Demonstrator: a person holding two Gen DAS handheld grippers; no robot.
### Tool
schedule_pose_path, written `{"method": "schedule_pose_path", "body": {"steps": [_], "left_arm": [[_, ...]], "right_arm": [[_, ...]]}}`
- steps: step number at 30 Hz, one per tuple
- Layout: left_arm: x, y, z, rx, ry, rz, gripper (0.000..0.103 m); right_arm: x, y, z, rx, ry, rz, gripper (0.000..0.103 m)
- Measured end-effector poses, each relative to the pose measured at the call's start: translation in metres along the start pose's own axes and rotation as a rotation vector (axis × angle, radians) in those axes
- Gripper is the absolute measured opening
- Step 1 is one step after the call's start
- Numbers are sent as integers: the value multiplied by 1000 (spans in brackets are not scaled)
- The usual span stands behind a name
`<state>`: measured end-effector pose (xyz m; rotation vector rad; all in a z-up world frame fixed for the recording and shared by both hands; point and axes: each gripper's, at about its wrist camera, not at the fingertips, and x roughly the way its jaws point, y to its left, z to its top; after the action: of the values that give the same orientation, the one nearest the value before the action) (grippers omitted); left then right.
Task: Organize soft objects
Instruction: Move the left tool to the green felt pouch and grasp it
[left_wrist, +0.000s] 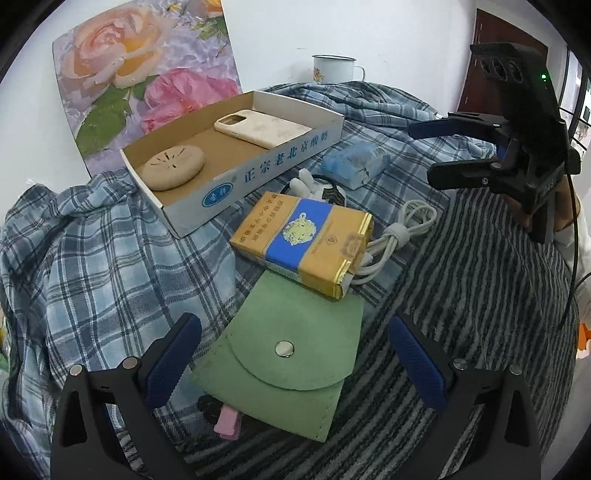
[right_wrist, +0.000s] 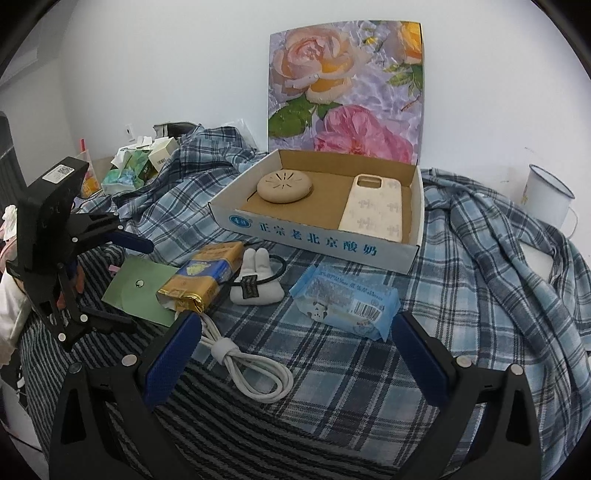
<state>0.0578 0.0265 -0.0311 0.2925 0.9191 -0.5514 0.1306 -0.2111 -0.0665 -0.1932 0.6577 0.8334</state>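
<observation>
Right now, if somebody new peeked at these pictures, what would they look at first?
Probably the big rose picture leaning on the wall behind the cardboard tray, which holds a round beige pad and a cream phone case. Next, the yellow-and-blue pack in front of the tray, overlapping the green pouch that lies between the open left gripper fingers.

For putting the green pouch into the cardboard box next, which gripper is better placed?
Left. The left gripper is open with the green pouch lying right between its fingers. The right gripper is open too, but sits over the white cable and tissue pack, farther from the pouch.
</observation>
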Motion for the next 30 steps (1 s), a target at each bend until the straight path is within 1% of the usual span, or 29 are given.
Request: {"method": "schedule_pose_path", "body": {"steps": [1, 2, 3, 7, 11, 16, 21, 24, 30], "left_arm": [[1, 0, -1, -1, 0, 2, 101], [2, -1, -2, 1, 5, 5, 95], [4, -1, -3, 4, 10, 2, 92], [9, -1, -4, 2, 34, 3, 86], [8, 1, -6, -12, 23, -14, 85], [7, -2, -7, 4, 18, -20, 85], [12, 0, -7, -4, 50, -43, 85], [11, 1, -7, -10, 47, -60, 85], [11, 0, -8, -10, 41, -44, 81]], "right_arm": [[1, -1, 0, 2, 6, 3, 103], [3, -1, -1, 4, 12, 4, 103], [5, -1, -1, 5, 20, 4, 103], [10, -1, -2, 4, 41, 5, 103], [13, -1, -2, 0, 53, -2, 103], [17, -1, -3, -5, 69, -11, 103], [21, -1, -3, -7, 83, -12, 103], [22, 1, -3, -15, 88, -16, 103], [22, 1, -3, -14, 82, -7, 103]]}}
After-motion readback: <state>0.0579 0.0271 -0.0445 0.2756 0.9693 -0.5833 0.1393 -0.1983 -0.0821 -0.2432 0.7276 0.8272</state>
